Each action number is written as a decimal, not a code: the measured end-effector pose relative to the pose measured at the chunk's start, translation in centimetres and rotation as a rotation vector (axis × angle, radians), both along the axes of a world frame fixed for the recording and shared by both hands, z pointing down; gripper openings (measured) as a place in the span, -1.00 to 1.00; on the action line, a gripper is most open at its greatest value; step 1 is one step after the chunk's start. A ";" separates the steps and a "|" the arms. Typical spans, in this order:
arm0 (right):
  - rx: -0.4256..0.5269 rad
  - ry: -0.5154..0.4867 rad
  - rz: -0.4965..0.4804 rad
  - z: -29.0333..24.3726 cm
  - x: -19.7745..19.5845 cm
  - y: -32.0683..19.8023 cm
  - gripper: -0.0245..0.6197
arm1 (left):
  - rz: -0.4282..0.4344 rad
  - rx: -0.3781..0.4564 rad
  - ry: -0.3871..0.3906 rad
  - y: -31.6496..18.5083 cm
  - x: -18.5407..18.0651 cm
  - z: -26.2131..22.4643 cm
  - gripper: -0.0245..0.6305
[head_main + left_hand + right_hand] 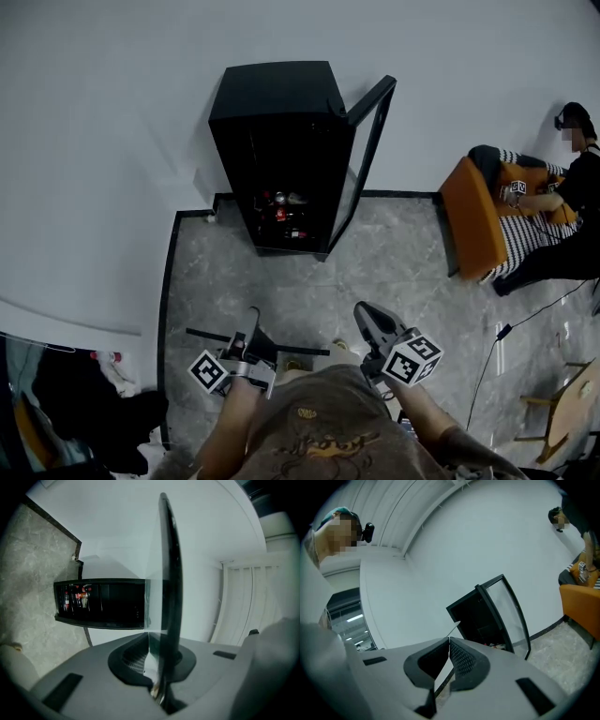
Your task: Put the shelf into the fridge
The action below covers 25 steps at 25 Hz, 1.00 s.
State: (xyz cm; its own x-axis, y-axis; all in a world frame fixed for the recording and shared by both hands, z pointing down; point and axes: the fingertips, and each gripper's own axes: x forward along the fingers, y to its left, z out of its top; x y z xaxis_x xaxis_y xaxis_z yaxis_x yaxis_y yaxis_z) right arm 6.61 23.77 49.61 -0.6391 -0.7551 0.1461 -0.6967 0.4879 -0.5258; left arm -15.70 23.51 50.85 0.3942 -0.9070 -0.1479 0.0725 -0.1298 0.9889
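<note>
Shelf (pixel 168 573): one; fridge (pixel 281 141): one.

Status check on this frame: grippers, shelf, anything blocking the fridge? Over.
Left gripper shut on shelf. Right gripper shut on the same shelf. Fridge ahead, door open, bottles low inside. Nothing seen in the way.

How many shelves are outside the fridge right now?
1: the glass shelf, clamped by the left gripper and the right gripper, short of the open fridge. More may sit unseen in its dark interior.
</note>
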 end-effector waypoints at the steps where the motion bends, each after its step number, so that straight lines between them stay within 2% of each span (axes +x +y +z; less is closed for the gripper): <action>1: 0.002 0.001 0.005 -0.1 0.0 -0.1 -0.86 | 0.000 0.000 0.000 -0.1 -0.2 0.0 -0.87; 8: -0.051 -0.069 0.074 0.3 1.4 -2.1 -0.86 | 0.016 -0.001 0.011 -1.8 -0.1 0.1 -0.87; 18: -0.063 -0.094 0.028 0.9 1.6 -7.3 -0.86 | 0.047 -0.003 0.011 -6.3 1.4 0.3 -0.87; 25: -0.053 -0.077 -0.018 0.1 1.6 -12.3 -0.86 | 0.036 0.002 0.020 -10.4 1.9 -0.3 -0.87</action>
